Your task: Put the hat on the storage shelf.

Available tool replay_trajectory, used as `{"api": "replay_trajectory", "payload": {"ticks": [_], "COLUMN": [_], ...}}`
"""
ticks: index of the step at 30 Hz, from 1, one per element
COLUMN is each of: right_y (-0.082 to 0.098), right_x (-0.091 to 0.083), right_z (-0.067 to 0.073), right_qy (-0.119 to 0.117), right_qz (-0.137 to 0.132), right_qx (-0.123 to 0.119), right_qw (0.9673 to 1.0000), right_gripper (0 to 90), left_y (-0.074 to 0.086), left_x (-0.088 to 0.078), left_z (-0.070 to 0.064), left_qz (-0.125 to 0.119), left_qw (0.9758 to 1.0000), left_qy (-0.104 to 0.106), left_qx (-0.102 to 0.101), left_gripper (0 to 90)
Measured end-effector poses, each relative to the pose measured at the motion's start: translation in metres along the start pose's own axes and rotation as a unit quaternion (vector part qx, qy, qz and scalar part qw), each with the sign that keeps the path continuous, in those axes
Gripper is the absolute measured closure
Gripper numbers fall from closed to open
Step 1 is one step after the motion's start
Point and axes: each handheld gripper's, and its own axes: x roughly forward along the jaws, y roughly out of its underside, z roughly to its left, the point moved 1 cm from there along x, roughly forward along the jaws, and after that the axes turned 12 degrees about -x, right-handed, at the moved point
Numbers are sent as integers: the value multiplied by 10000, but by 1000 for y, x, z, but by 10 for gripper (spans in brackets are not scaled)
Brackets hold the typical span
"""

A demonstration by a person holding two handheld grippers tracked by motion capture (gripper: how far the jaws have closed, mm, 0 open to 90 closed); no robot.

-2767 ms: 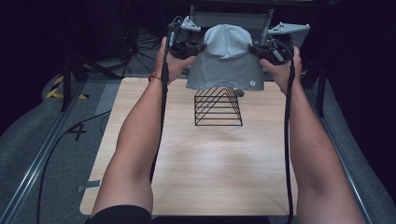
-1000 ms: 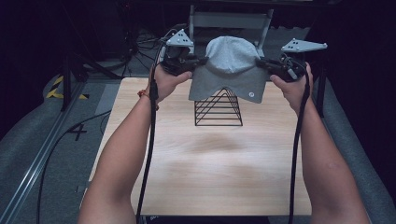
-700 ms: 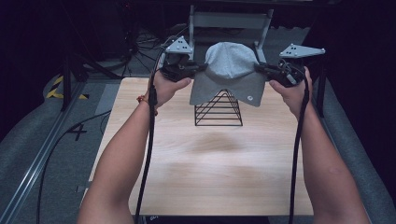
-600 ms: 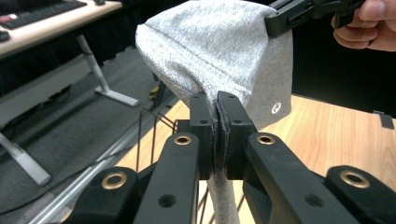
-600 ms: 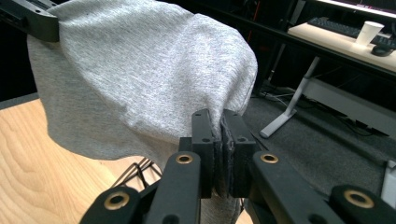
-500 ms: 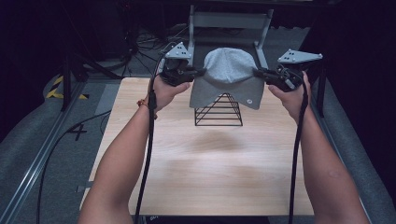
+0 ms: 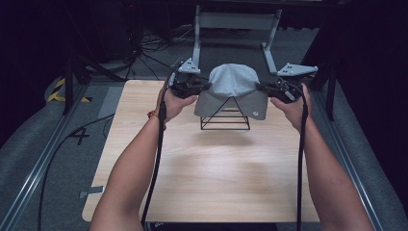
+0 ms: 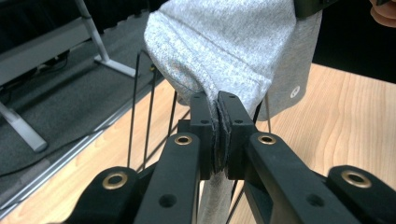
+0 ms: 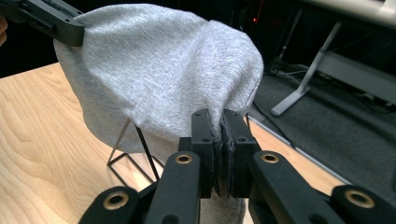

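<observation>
A grey knit cap (image 7: 232, 86) is draped over the top of a black wire triangular rack (image 7: 226, 118) at the far middle of the wooden table (image 7: 211, 168). My left gripper (image 7: 204, 88) is shut on the cap's left edge and my right gripper (image 7: 260, 88) on its right edge. In the left gripper view the jaws pinch grey fabric (image 8: 219, 56), with the rack's wires (image 8: 142, 107) just below. The right gripper view has its jaws closed on the cap's (image 9: 163, 70) hem, and the rack (image 9: 135, 149) stands under it.
A grey metal frame (image 7: 235, 24) stands on the floor beyond the table's far edge. Cables (image 7: 159, 144) trail from both grippers along the forearms. The near half of the tabletop is bare wood. Dark floor with a rail (image 7: 33, 178) runs along the left.
Both grippers have brought the cap down and slightly toward me, from hanging above the rack to resting over its peak. Both grips on the cap have held throughout.
</observation>
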Motion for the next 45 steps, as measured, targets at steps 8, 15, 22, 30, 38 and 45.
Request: {"api": "replay_trajectory", "payload": {"ticks": [8, 15, 22, 30, 38, 45], "right_y": [19, 43, 57, 75, 81, 76], "right_x": [18, 32, 40, 50, 54, 40], "right_z": [6, 15, 22, 26, 30, 29], "right_qy": [-108, -267, -338, -375, -341, -185], "right_qz": [219, 404, 558, 747, 832, 726], "right_qx": [65, 203, 239, 344, 364, 354], "right_qw": [9997, 9986, 9976, 9959, 9953, 9966], "right_gripper": [847, 847, 847, 847, 833, 784], "left_y": [19, 43, 57, 73, 81, 80], "left_x": [14, 26, 35, 43, 44, 24], "left_z": [4, 3, 2, 5, 5, 6], "left_qz": [65, 198, 324, 533, 522, 452], "left_qw": [9999, 9997, 9994, 9985, 9984, 9983], "left_qy": [44, 60, -26, -129, -206, -371], "left_qx": [-109, -142, -108, -41, -54, 25], "left_gripper": [856, 855, 855, 854, 846, 779]}}
